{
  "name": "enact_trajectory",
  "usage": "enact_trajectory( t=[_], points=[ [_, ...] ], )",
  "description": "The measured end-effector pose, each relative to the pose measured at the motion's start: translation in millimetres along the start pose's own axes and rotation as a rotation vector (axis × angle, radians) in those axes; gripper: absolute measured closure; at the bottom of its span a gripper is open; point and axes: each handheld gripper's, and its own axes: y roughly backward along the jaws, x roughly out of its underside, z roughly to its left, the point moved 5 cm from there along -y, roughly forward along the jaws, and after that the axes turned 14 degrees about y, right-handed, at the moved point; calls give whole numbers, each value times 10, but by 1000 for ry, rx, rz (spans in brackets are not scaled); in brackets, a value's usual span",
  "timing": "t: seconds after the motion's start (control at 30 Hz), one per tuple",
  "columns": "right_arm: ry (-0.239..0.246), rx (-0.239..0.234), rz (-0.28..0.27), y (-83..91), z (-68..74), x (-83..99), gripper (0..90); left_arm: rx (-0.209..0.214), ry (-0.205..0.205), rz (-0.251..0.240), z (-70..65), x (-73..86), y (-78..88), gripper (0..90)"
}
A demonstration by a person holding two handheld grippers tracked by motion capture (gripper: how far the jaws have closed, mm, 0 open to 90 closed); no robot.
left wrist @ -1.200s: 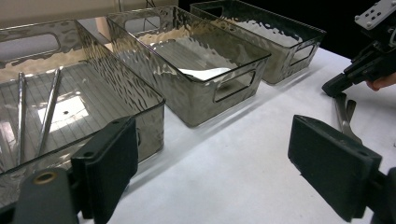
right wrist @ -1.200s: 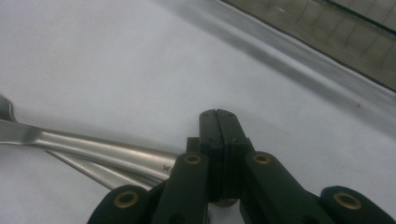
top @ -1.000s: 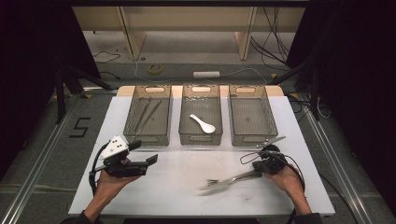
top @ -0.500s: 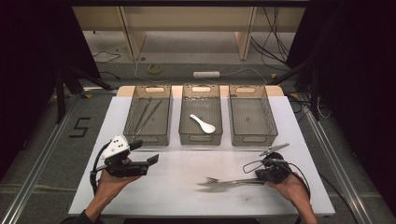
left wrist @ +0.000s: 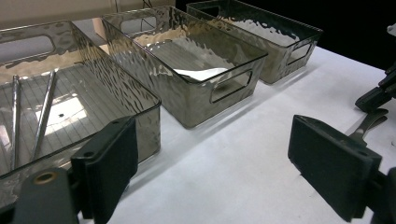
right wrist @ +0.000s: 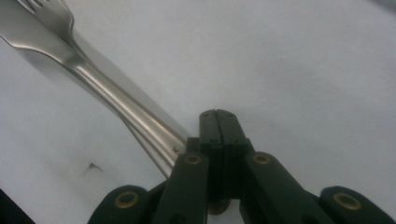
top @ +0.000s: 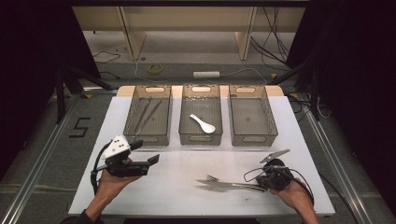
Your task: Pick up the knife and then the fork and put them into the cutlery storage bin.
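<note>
Fork [top: 229, 183] is lying low on the white table [top: 177, 196], long axis running left to right, tines pointing toward the person's left. Its handle is sitting pinched in the right gripper [right wrist: 218, 122], whose jaws are pressing together on it. The left gripper [top: 152, 161] is hovering with jaws spread wide, near the left bin [top: 148, 115] holding thin metal rods [left wrist: 43, 113].

You see grey floor [top: 42, 140] around the white table [top: 177, 186], cables [top: 140, 70] and tape roll [top: 155, 69] beyond it, darkness either side.
</note>
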Motion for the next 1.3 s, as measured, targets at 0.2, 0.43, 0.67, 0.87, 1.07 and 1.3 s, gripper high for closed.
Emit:
enact_trajectory(
  t=[0.2, 0.43, 0.67, 0.87, 1.07, 1.3],
  points=[
    [38, 6, -36, 83, -6, -64, 861, -1, -1, 1, -3, 2, -6, 159],
    [134, -46, -103, 238, 158, -262, 658, -2, -2, 1, -1, 3, -7, 159],
    [284, -140, -45, 178, 518, -405, 451, -2, -3, 2, -3, 6, -5, 159],
    [344, -156, -3, 104, 605, -429, 424, -1, -5, 4, 0, 7, 0, 159],
    [370, -150, 46, 23, 630, -409, 442, -2, -5, 2, -3, 6, -4, 159],
    [391, -142, 79, -48, 642, -397, 460, -1, -6, 2, -2, 6, 0, 159]
  ],
)
